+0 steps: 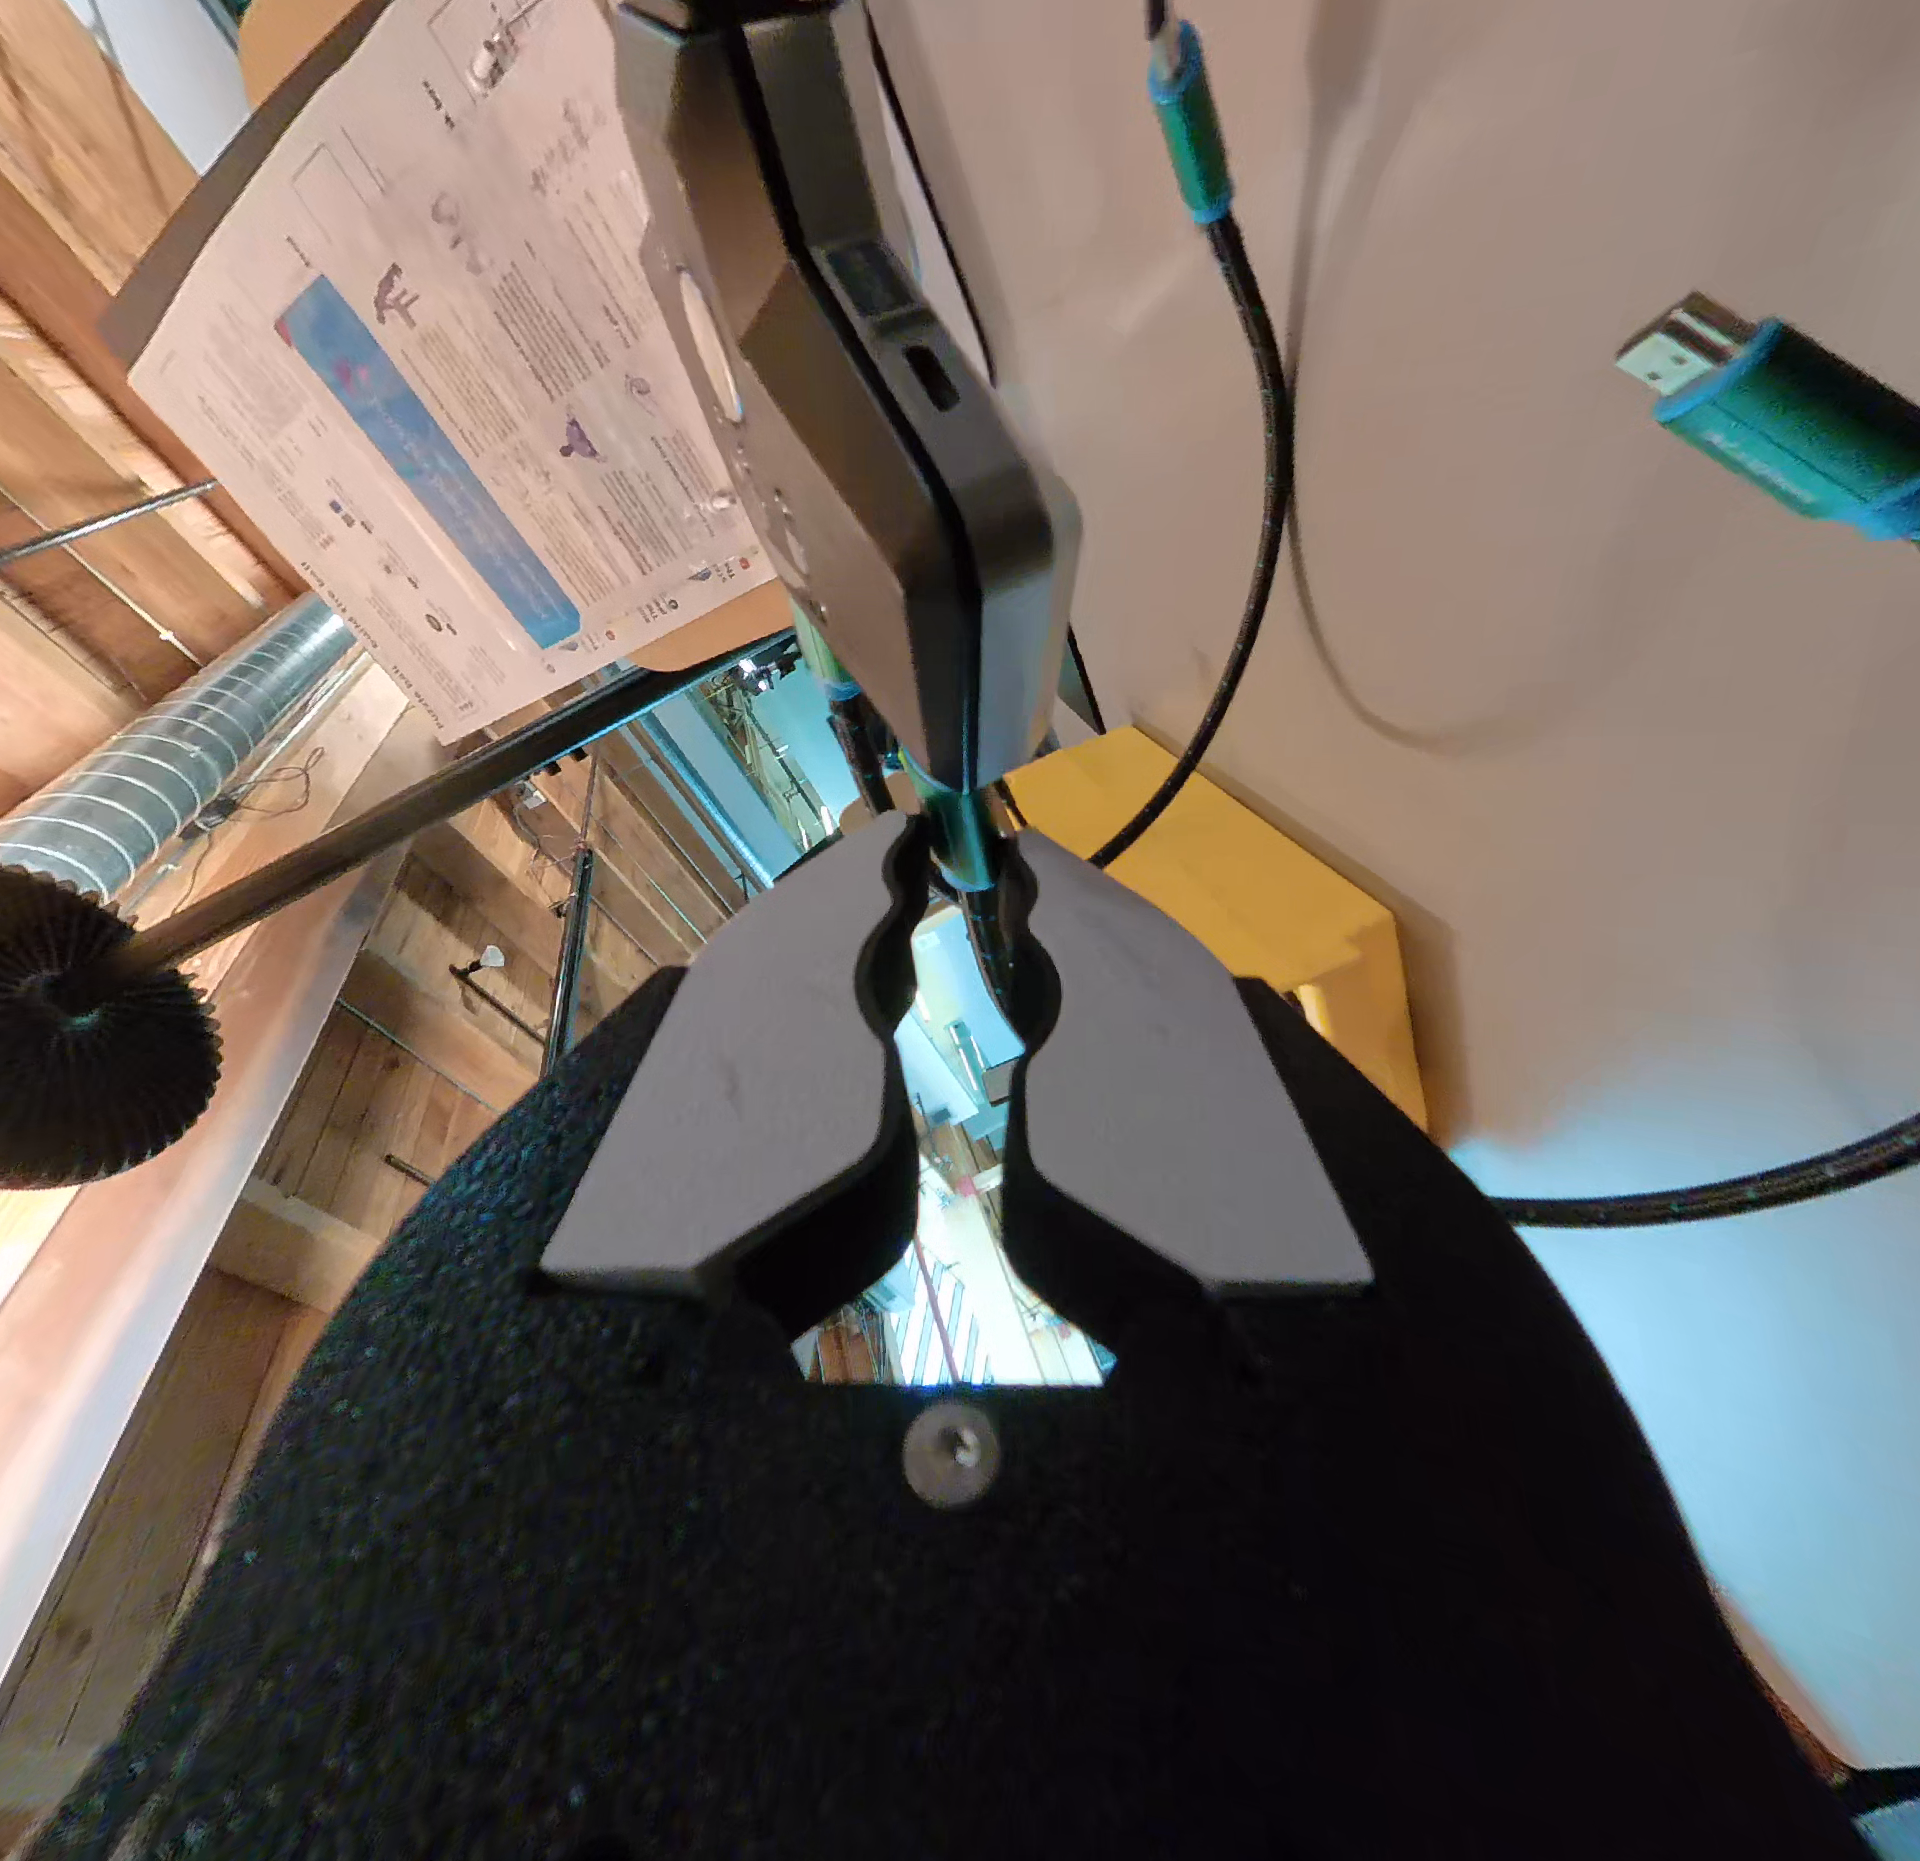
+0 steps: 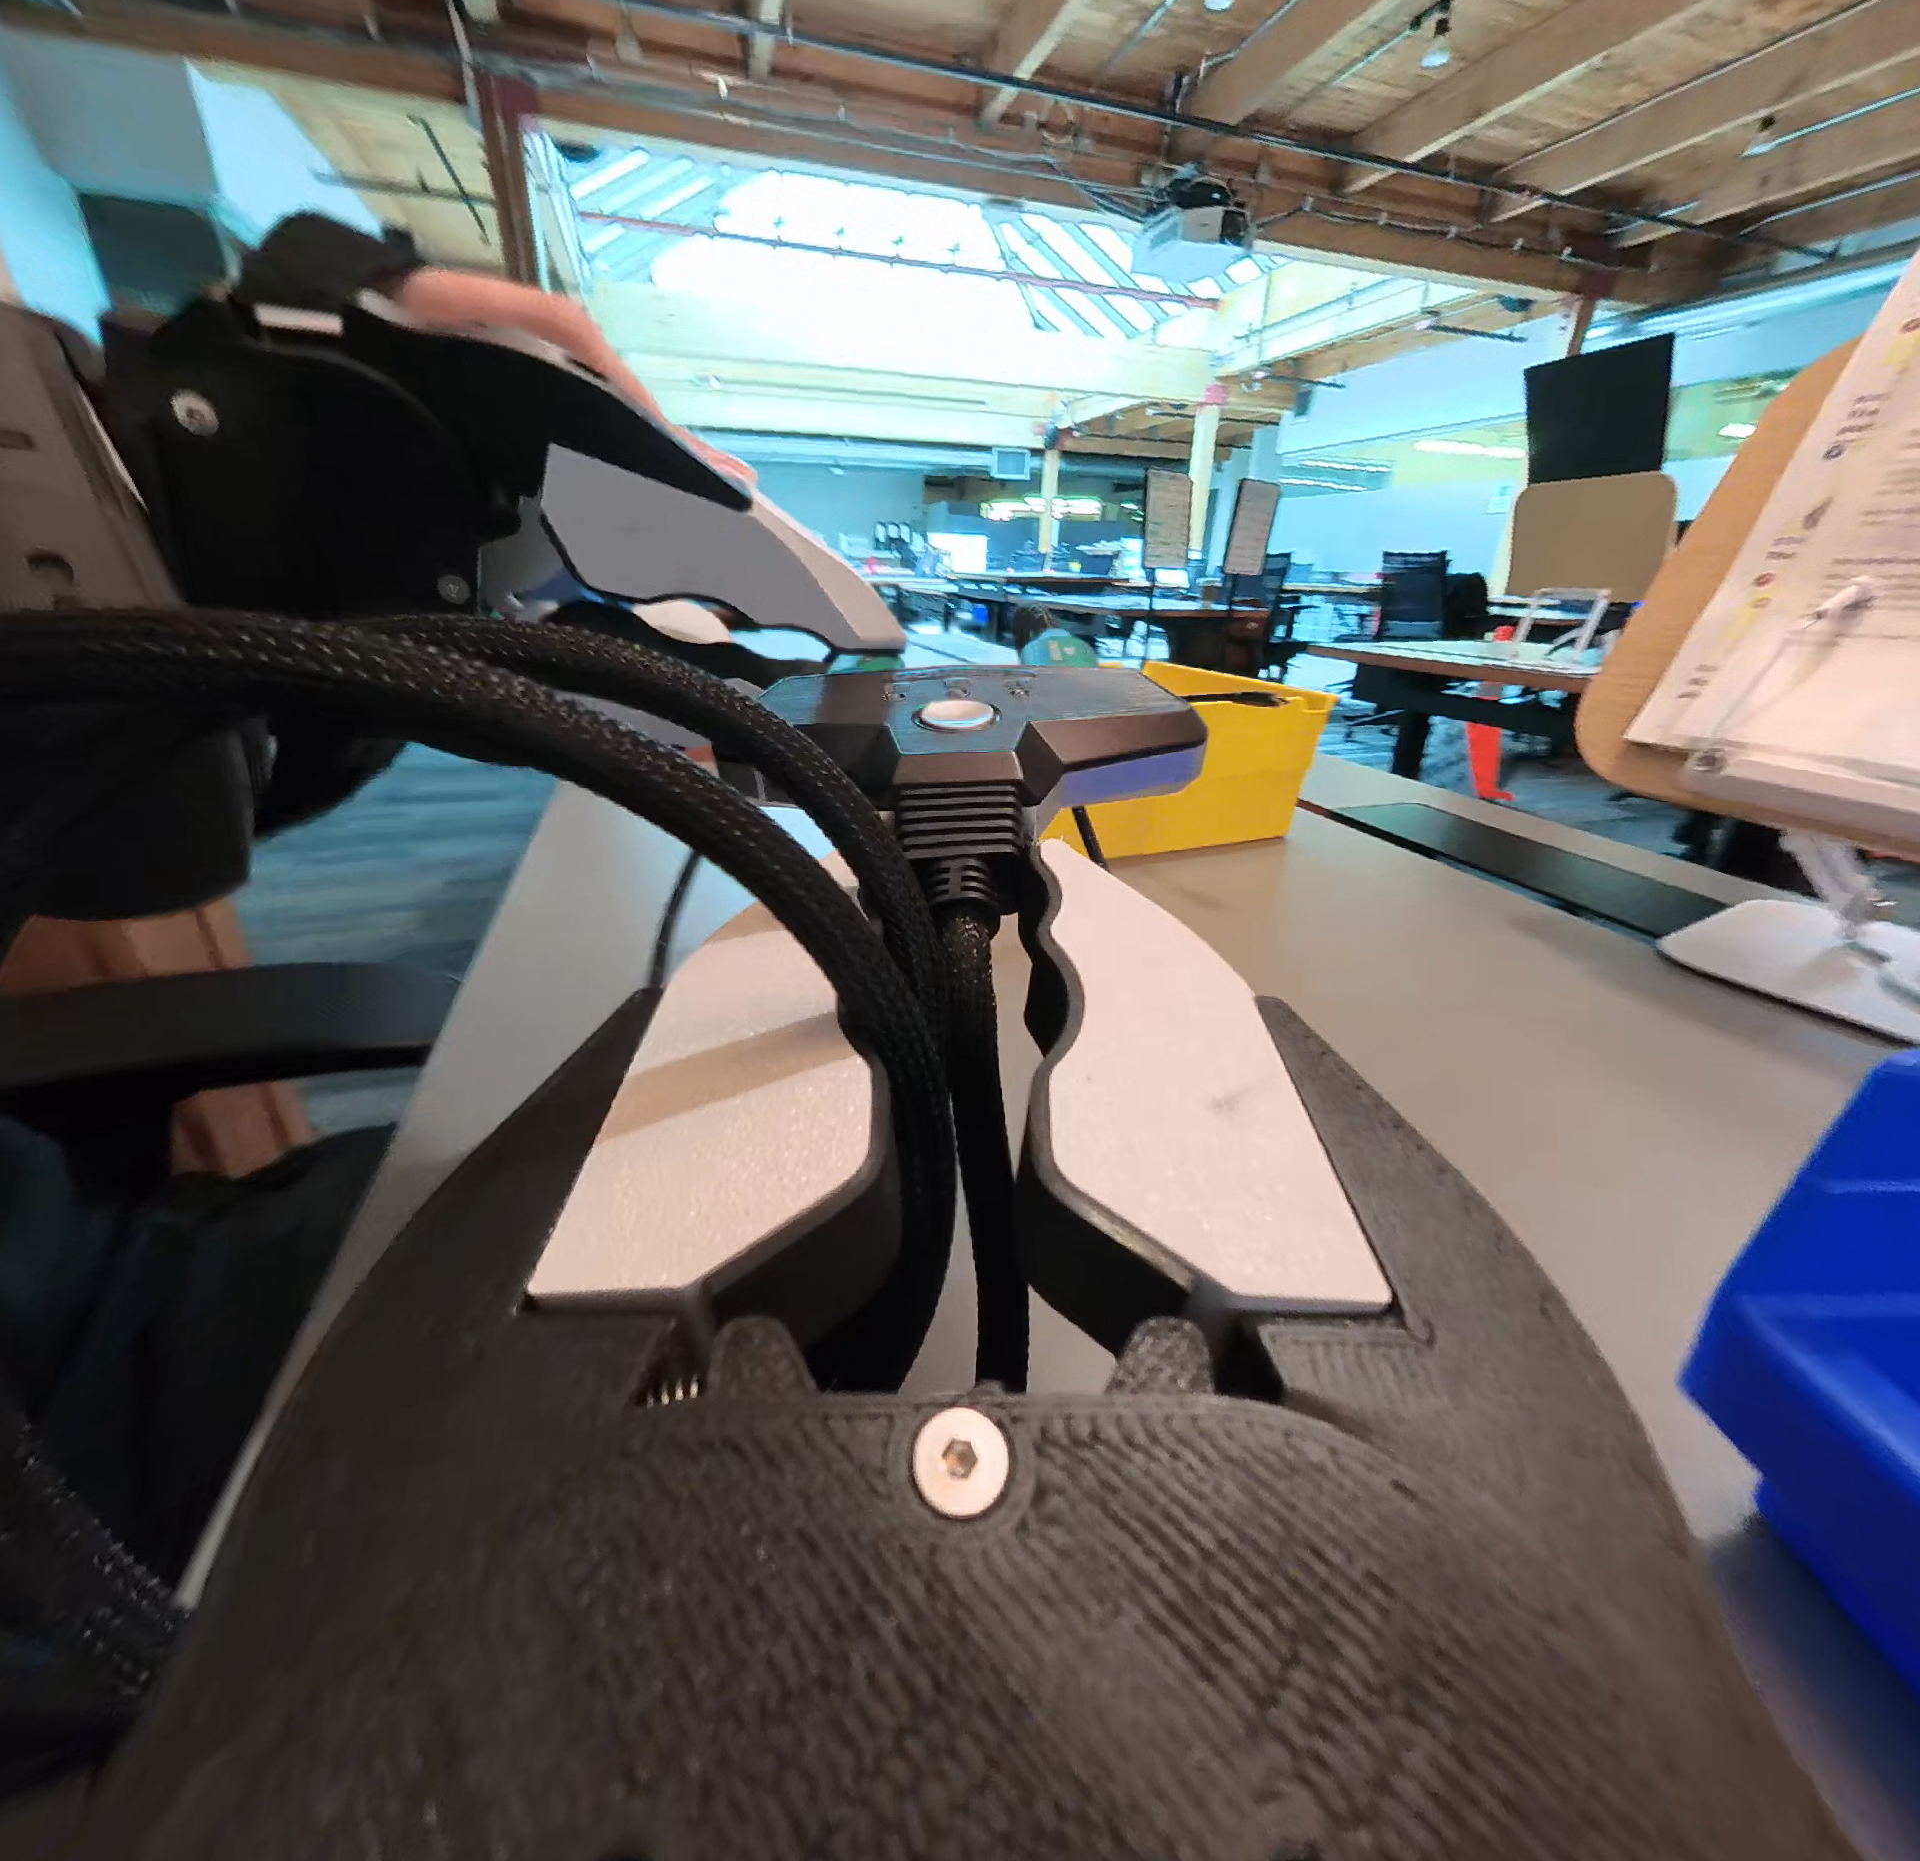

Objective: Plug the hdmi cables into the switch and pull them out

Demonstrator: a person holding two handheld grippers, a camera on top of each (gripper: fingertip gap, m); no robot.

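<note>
Here your left tool (image 1: pixel 961 855) is clenched on a green-collared plug (image 1: pixel 958 835) at the switch (image 1: pixel 914 481). Your right tool (image 2: pixel 961 907) grips the switch's black ribbed cable end (image 2: pixel 961 881); two loose plugs (image 1: pixel 1766 414) lie on the bench (image 1: pixel 1558 668).

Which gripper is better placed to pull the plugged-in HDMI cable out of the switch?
Left: the left gripper pinches the green plug at the switch, while the right gripper holds the switch's ribbed neck, steadying it.

Both grippers alike: left gripper (image 1: pixel 961 855) and right gripper (image 2: pixel 961 876), textured black printed bodies, pale grey wavy-edged fingers (image 2: pixel 1153 1094), one silver hex screw (image 2: pixel 960 1465) centred below
</note>
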